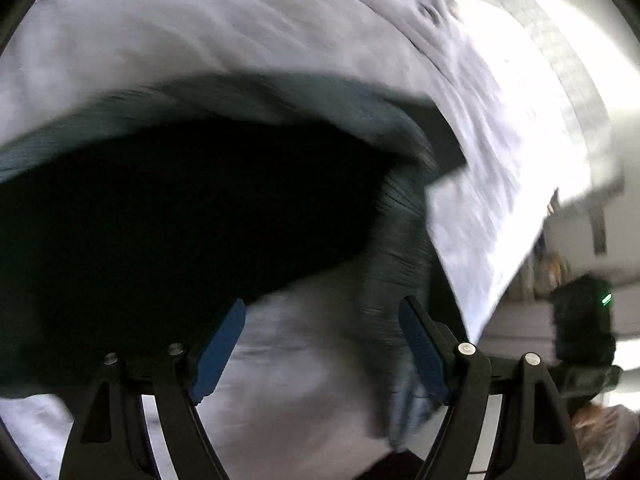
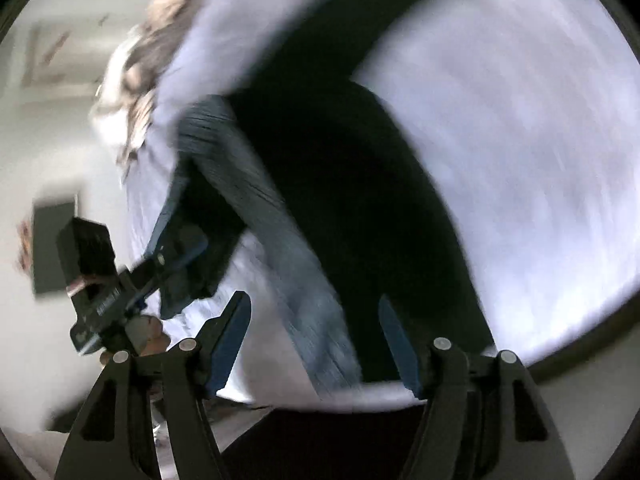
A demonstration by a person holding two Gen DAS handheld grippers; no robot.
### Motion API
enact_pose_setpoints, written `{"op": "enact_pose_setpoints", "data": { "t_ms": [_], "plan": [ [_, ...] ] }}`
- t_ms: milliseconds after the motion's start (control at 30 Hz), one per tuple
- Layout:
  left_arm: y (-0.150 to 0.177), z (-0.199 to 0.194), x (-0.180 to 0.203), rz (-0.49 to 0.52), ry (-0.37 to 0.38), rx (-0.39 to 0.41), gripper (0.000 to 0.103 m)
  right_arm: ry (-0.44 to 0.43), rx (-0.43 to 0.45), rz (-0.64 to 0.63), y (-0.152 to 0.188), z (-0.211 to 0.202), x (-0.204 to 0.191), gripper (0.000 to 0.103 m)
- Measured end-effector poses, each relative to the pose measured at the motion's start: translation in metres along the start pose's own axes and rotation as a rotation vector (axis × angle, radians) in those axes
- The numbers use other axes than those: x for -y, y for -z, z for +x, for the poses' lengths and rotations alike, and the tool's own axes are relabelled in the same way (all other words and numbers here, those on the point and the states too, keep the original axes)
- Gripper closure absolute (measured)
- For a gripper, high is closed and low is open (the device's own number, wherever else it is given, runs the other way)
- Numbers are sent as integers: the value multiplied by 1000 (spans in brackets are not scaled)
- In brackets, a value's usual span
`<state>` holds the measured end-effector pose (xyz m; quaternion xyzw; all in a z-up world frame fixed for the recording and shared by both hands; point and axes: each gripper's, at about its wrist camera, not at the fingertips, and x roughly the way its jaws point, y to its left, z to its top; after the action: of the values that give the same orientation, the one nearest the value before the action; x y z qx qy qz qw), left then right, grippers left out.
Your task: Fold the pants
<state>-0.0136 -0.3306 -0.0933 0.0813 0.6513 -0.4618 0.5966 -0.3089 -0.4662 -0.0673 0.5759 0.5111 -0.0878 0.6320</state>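
The dark pants (image 1: 168, 216) lie on a pale sheet (image 1: 200, 40), blurred by motion; a ribbed grey-blue waistband (image 1: 400, 240) curves down the right side. My left gripper (image 1: 322, 320) is open and empty just above the cloth, its blue pads (image 1: 218, 352) wide apart. In the right wrist view the pants (image 2: 352, 208) arc across the sheet (image 2: 520, 140), with the ribbed band (image 2: 280, 248) running towards my right gripper (image 2: 314, 314), which is open and empty. The left gripper (image 2: 176, 248) shows there at the left, over the waistband end.
The sheet's edge drops off at the right in the left wrist view, with a room floor (image 1: 520, 320) and a dark device with a green light (image 1: 584, 320) beyond. A dark panel (image 2: 52, 248) stands at the left in the right wrist view.
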Motion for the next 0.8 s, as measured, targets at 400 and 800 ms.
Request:
{"op": "enact_pose_setpoints", "data": {
  "t_ms": [400,800],
  "plan": [
    [-13,53,57,114,17,-179,58,-328,23,283,33,36,63,98],
    [-146,33,94,94,-17,71,58,-348,257,33,-159,-63,1,94]
  ]
}}
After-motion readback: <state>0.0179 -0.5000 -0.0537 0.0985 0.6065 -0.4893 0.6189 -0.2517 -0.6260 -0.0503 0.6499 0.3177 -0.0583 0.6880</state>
